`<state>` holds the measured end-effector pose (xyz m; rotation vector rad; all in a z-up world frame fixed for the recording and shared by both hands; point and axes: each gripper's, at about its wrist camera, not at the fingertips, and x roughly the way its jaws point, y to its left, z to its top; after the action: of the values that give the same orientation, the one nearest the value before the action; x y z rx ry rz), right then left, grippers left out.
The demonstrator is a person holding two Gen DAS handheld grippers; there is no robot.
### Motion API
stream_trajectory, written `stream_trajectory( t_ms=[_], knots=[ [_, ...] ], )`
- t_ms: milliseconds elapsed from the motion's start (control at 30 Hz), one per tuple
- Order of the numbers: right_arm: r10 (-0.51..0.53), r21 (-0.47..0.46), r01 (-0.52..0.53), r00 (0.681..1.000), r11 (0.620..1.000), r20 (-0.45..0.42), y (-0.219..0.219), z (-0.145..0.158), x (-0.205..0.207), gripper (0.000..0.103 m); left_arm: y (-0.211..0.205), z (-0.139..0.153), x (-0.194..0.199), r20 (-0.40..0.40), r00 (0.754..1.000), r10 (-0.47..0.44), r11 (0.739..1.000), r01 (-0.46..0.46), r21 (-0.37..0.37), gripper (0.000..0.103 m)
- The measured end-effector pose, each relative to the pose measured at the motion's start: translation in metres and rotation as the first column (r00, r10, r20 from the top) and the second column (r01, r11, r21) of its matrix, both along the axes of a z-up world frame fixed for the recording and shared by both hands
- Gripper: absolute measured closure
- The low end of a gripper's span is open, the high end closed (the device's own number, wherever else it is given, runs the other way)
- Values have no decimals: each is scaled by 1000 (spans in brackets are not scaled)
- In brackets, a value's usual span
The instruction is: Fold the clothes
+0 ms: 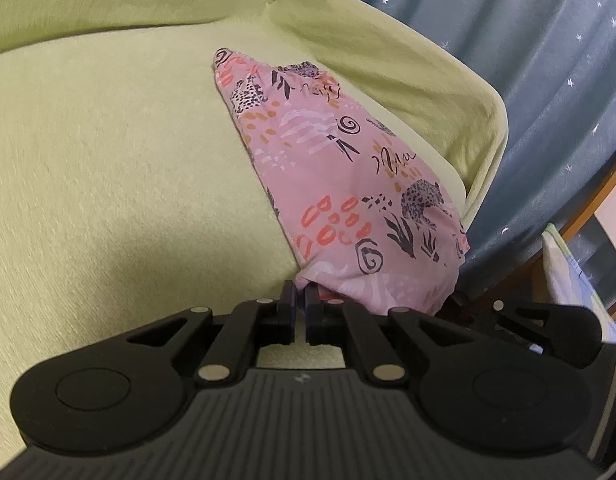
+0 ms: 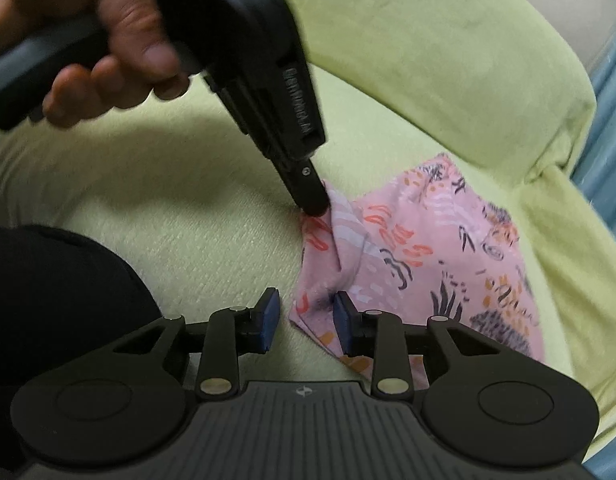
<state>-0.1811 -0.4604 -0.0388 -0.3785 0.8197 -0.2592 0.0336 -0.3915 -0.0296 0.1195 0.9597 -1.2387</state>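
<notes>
A: One garment only: a pink printed garment (image 1: pixel 348 168) lying on the yellow-green sofa seat (image 1: pixel 107 180), running from mid-frame toward the lower right in the left wrist view, just beside the sofa arm (image 1: pixel 408 80).

B: Who has it?

A: The left gripper (image 1: pixel 301 312). Its jaws are closed on a corner of the cloth at the bottom centre of that view. In the right wrist view the same gripper (image 2: pixel 318 206) comes down from the upper left, held by a hand (image 2: pixel 107 36), and pinches a bunched corner.

B: And the other one?

A: The right gripper (image 2: pixel 305 320) has its jaws spread apart. One blue pad (image 2: pixel 342 316) sits against the cloth's near edge, the other over bare cushion; nothing is held.

B: So the step is taking the second corner?

A: I judge so. To do it well, slide the jaws so the edge sits fully between the pads, catch every layer, then close. Pull the two corners apart lightly so the edge is taut before folding.

B: Anything else around?

A: A blue starred curtain (image 1: pixel 508 40) at the right.
</notes>
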Motion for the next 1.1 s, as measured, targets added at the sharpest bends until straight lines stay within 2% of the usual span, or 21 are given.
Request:
stream_trajectory(
  t_ms=[67, 167, 233, 300, 333, 400, 467, 500, 567, 667, 767, 867, 900, 933, 1000, 1033, 1067, 1100],
  knots=[
    [-11, 30, 11, 1000, 999, 1, -6, 2, 1, 77, -1, 0, 3, -16, 1000, 3, 1000, -3, 0, 101],
    [-50, 135, 47, 999, 990, 13, -23, 6, 0, 80, -2, 1, 5, -15, 1000, -1, 1000, 1, 6, 97],
    [-71, 217, 65, 997, 974, 19, -35, 8, 0, 82, -3, 2, 3, 11, 1000, -12, 1000, 12, 10, 94],
    [-104, 299, 90, 994, 950, 30, -50, 11, -1, 96, -3, 5, -2, 69, 997, -31, 999, 30, 23, 90],
    [-118, 335, 101, 992, 937, 33, -55, 14, -3, 97, -3, 6, -7, 111, 993, -47, 999, 43, 33, 85],
    [-134, 379, 112, 991, 918, 31, -61, 21, -9, 98, 1, 12, -21, 246, 964, -102, 994, 88, 70, 80],
    [-111, 355, 103, 994, 929, 5, -56, 28, -15, 98, 7, 17, -38, 389, 906, -168, 984, 132, 117, 76],
    [-91, 328, 91, 996, 940, -15, -50, 30, -17, 98, 12, 19, -48, 470, 859, -204, 978, 157, 138, 76],
    [-56, 276, 67, 997, 959, -48, -42, 32, -20, 98, 21, 21, -68, 610, 745, -270, 963, 206, 175, 72],
    [-33, 239, 48, 997, 970, -65, -39, 31, -19, 98, 29, 22, -97, 739, 574, -352, 930, 302, 209, 70],
    [-28, 251, 42, 998, 967, -58, -38, 36, -19, 98, 32, 14, -127, 828, 359, -430, 871, 406, 277, 58],
    [-30, 269, 42, 998, 962, -46, -42, 44, -20, 98, 27, -5, -153, 866, 115, -487, 796, 468, 385, 48],
    [-32, 276, 42, 999, 960, -41, -44, 47, -21, 98, 23, -11, -158, 868, 65, -492, 779, 477, 406, 47],
    [-34, 281, 43, 999, 959, -37, -46, 50, -21, 98, 19, -17, -162, 868, 26, -495, 766, 485, 422, 47],
    [-32, 279, 41, 999, 959, -34, -47, 54, -23, 98, 10, -26, -168, 867, -34, -497, 749, 489, 448, 48],
    [-30, 275, 38, 999, 961, -32, -47, 55, -24, 98, 6, -31, -170, 867, -71, -493, 743, 485, 461, 55],
    [-29, 275, 36, 999, 961, -28, -47, 56, -25, 98, 2, -35, -172, 867, -96, -489, 739, 482, 470, 60],
    [-29, 276, 35, 999, 960, -24, -47, 56, -26, 98, -2, -37, -174, 865, -113, -489, 733, 484, 478, 76]
  ],
)
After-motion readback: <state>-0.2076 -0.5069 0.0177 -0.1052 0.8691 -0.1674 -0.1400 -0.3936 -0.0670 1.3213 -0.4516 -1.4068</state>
